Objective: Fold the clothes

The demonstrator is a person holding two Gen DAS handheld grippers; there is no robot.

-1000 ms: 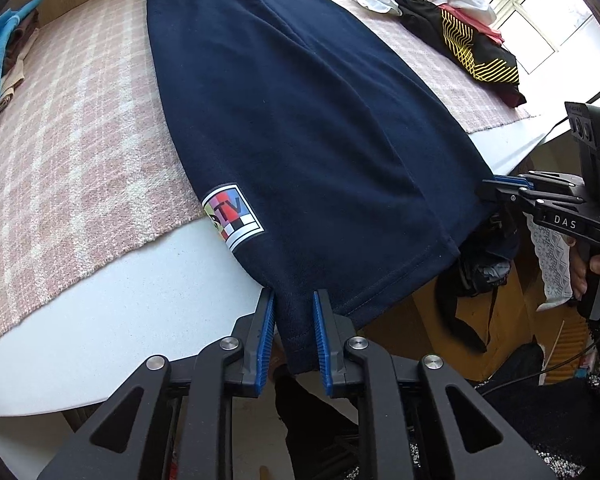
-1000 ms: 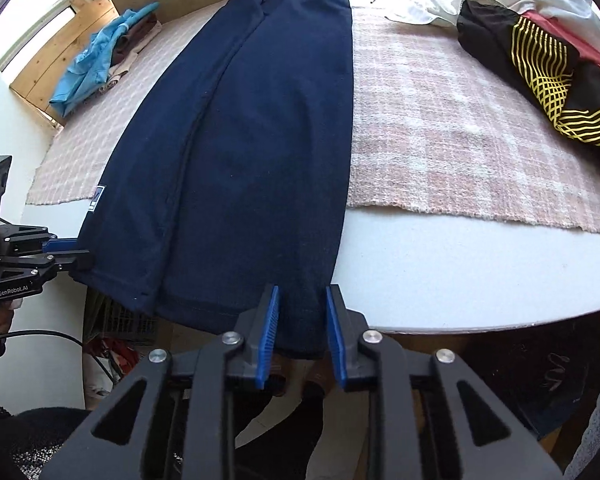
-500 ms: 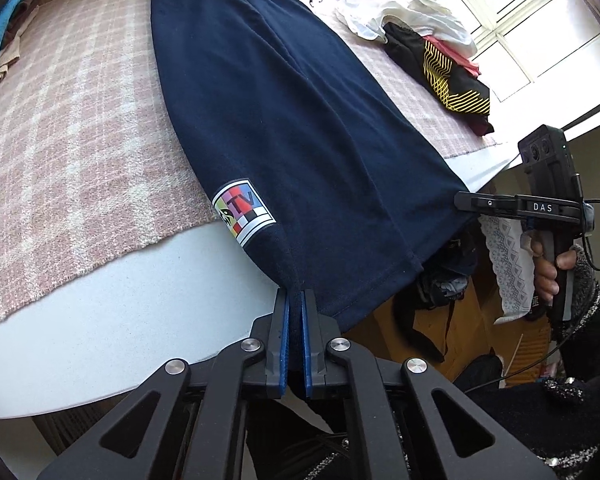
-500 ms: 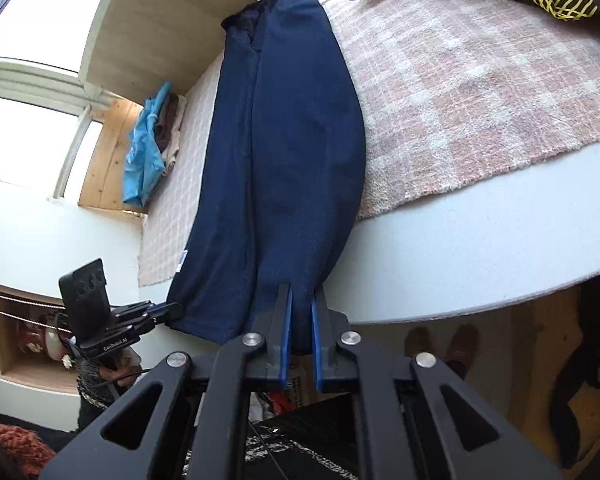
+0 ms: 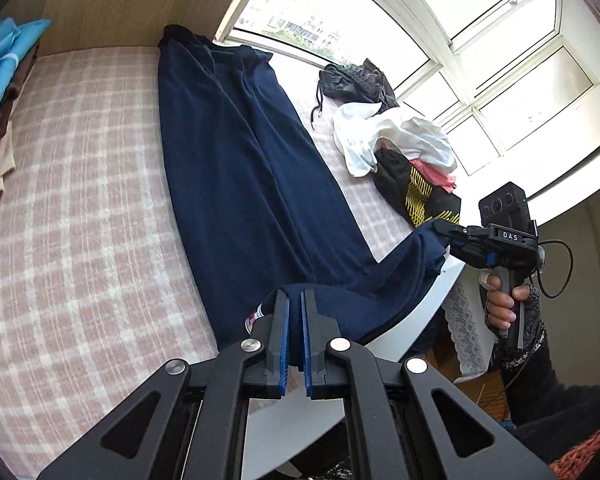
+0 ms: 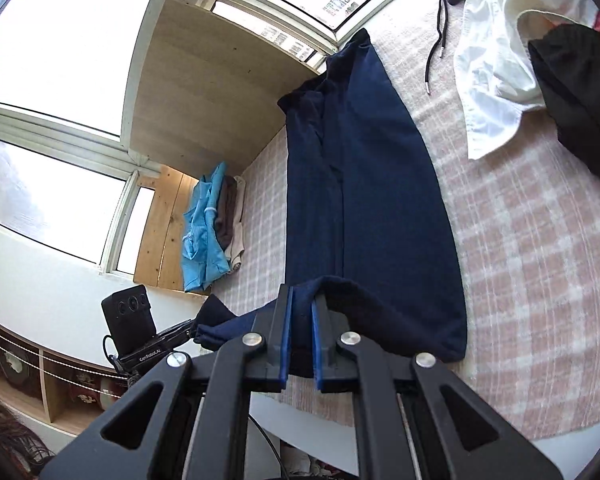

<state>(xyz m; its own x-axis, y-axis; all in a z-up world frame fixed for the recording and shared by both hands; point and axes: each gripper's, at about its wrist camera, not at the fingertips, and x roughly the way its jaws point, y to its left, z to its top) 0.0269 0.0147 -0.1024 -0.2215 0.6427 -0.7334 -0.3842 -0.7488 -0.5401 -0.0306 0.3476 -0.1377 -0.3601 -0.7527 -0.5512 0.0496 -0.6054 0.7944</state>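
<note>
Both tools, left tool [image 5: 295, 334] and right tool [image 6: 300, 336], pinch the navy garment [image 5: 244, 184] hem corners; carry them level toward the worktop's far edge.

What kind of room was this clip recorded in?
Probably a room in a home, by a bay window: a table under a pink checked cloth holds the navy trousers being folded, loose laundry and a folded stack.
</note>
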